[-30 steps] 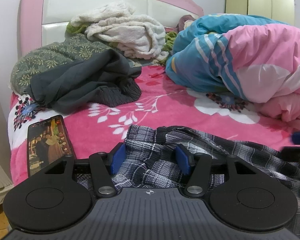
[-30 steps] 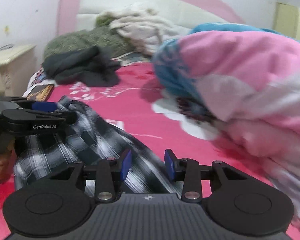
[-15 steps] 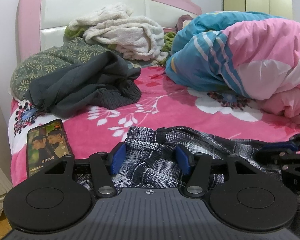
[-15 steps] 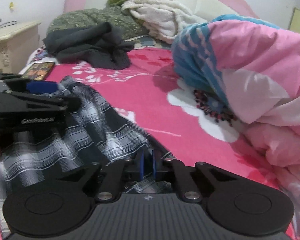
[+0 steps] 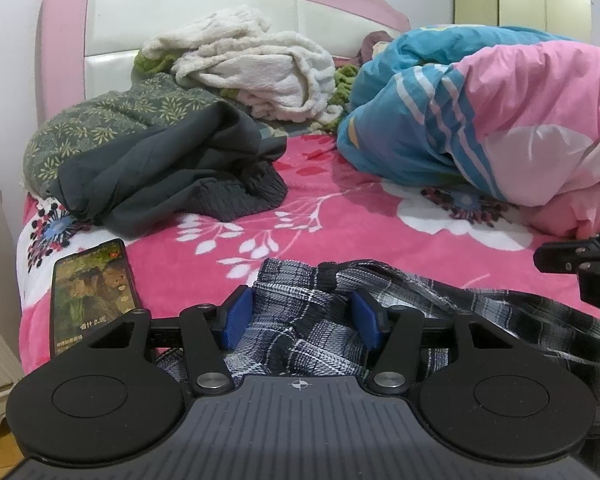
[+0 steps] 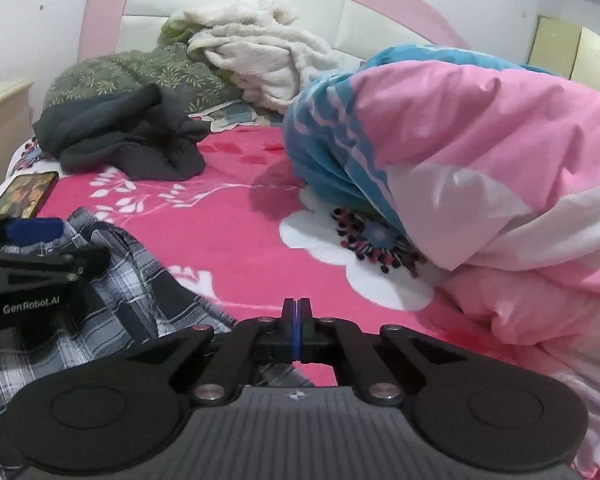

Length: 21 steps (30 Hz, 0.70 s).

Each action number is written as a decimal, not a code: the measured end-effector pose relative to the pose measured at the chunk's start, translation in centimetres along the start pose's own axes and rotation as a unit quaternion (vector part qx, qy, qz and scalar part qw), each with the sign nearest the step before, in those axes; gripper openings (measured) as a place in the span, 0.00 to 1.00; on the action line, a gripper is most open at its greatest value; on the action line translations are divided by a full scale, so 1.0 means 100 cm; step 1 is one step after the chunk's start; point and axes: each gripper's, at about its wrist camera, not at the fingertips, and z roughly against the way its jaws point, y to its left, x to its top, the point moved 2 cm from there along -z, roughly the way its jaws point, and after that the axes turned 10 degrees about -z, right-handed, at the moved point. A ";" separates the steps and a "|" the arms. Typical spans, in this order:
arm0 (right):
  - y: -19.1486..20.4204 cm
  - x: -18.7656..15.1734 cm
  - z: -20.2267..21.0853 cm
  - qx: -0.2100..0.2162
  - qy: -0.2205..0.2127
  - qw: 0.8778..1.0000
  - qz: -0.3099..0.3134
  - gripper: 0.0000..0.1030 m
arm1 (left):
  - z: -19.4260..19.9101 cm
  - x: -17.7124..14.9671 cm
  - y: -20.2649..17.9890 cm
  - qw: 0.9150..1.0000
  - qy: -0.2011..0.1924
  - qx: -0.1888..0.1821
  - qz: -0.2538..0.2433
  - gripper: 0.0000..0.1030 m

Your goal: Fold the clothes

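Pink floral bedding (image 5: pixel 340 240) carries a plaid garment (image 5: pixel 300 332) at its near edge, beside a phone (image 5: pixel 94 292). Left gripper (image 5: pixel 300 318) stands released, blue pads either side of a bunched plaid fold. Right gripper (image 6: pixel 297 328) is clenched at the garment's edge, perhaps pinching cloth hidden beneath.

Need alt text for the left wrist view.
The left tool, its blue pads apart, straddles a bunched black-and-white plaid garment on a pink floral bed sheet. A lit phone lies left; dark clothes lie behind.
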 end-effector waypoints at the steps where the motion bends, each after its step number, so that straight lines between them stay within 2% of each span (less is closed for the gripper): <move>1: -0.002 0.000 0.001 0.021 0.004 1.000 -0.008 0.00 | 0.000 0.000 0.000 1.000 0.000 0.000 0.000 0.54; 5: 0.003 -0.007 0.007 0.057 0.016 0.998 0.005 0.06 | 0.000 0.000 0.001 1.000 0.002 -0.003 0.000 0.54; 7: 0.006 -0.012 0.008 0.064 0.025 0.998 0.017 0.22 | 0.000 0.000 0.002 1.000 0.003 -0.004 0.002 0.54; 10: 0.007 -0.020 0.003 0.063 0.042 0.997 0.028 0.26 | 0.000 0.000 0.001 1.000 0.004 -0.004 0.003 0.54; 18: 0.003 -0.031 -0.015 0.063 0.073 0.995 0.006 0.26 | -0.001 0.000 0.001 1.000 0.005 -0.006 0.002 0.55; 20: 0.003 -0.032 -0.016 0.066 0.076 0.995 -0.004 0.19 | -0.001 0.000 0.001 1.000 0.005 -0.006 0.002 0.55; 21: 0.003 -0.032 -0.015 0.066 0.074 0.995 -0.003 0.00 | -0.001 0.000 0.001 1.000 0.005 -0.006 0.002 0.55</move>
